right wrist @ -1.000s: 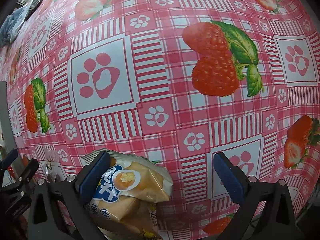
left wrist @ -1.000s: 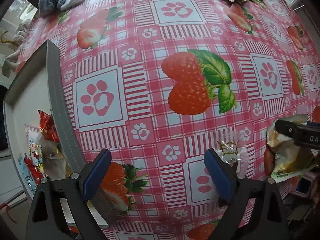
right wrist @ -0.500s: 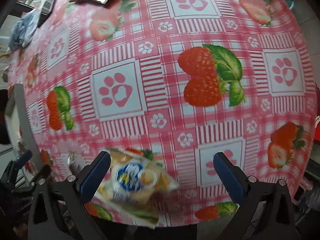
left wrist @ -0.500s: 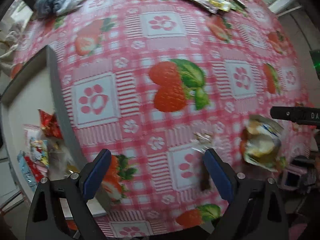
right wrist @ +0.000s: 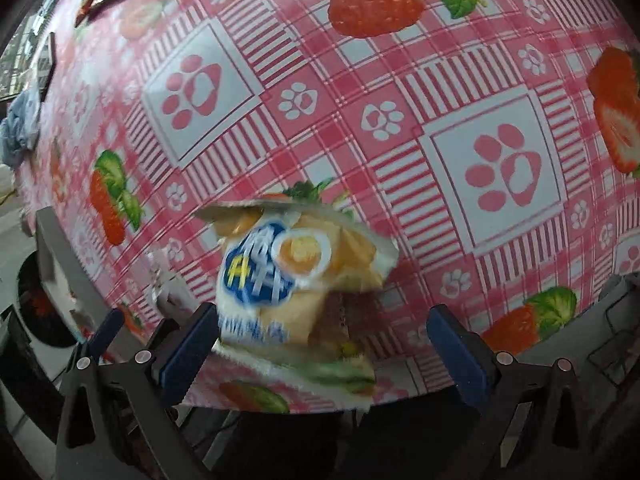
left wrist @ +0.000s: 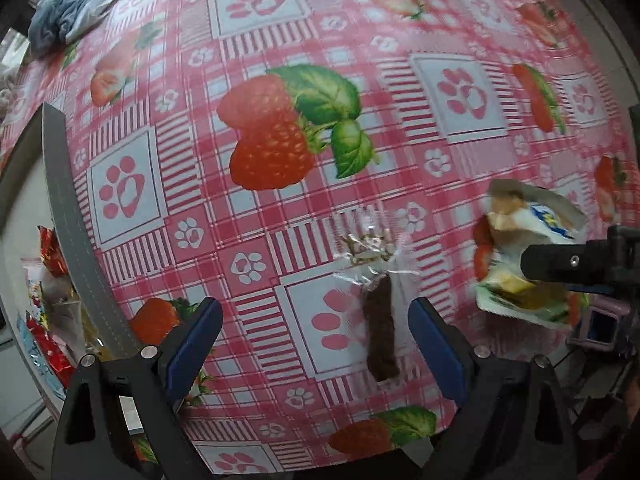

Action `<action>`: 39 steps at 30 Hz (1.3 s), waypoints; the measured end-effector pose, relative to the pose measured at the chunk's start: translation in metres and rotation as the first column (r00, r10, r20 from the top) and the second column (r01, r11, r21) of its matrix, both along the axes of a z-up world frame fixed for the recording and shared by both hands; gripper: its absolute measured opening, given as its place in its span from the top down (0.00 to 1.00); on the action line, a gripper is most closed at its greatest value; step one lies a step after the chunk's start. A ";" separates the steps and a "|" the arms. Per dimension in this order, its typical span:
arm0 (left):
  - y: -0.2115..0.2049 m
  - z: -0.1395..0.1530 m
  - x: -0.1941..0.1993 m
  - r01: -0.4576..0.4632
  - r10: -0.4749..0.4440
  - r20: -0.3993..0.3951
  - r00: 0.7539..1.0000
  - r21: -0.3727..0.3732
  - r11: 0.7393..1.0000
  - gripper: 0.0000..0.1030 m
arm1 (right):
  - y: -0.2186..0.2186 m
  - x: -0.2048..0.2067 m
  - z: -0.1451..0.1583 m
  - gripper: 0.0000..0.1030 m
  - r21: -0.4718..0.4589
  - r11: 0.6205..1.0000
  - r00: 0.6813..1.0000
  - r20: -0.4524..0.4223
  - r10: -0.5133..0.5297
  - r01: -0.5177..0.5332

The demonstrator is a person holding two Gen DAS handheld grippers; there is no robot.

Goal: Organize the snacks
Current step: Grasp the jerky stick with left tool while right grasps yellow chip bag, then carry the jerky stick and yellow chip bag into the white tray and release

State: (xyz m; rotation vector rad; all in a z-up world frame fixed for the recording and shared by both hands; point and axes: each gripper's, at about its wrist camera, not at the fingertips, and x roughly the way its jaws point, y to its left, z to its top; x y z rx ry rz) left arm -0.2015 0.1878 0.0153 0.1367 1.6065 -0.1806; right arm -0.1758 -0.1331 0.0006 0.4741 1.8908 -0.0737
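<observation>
Snacks partly sorted: several lie in the grey tray [left wrist: 70, 216]. Yellow snack bag [right wrist: 288, 276] and a clear-wrapped bar [left wrist: 380, 320] remain out; both grippers, left [left wrist: 316, 344] and right [right wrist: 324, 350], gape empty

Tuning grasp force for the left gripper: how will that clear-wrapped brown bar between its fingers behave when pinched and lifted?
The brown bar is probably fairly stiff: it lies straight on the tablecloth. Its clear wrapper looks crinkly and glossy, so likely slippery, with a loose end that may flop. Thin and small, it is probably light. The left gripper stands open around it.
</observation>
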 end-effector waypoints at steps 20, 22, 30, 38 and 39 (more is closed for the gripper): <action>-0.030 -0.038 -0.005 0.009 -0.007 -0.047 0.999 0.033 0.999 0.09 | 0.056 0.004 -0.028 0.00 -0.133 0.955 0.964 -0.080 0.255 -0.264; -0.025 -0.029 0.002 0.018 -0.017 -0.033 0.999 0.027 0.999 0.26 | 0.067 0.007 -0.025 0.18 -0.120 0.961 0.968 -0.057 0.245 -0.250; -0.007 -0.010 0.007 0.008 -0.009 -0.019 1.000 -0.059 0.998 0.54 | 0.090 0.010 0.007 0.38 -0.057 0.943 0.942 0.060 0.330 -0.327; 0.030 0.034 0.011 -0.052 0.061 0.075 0.995 -0.116 0.992 0.54 | 0.106 0.031 0.043 0.38 -0.002 0.938 0.930 0.133 0.344 -0.346; 0.037 0.040 0.011 -0.064 0.074 0.087 0.993 -0.120 0.991 0.54 | 0.108 0.036 0.047 0.38 -0.002 0.937 0.927 0.140 0.347 -0.351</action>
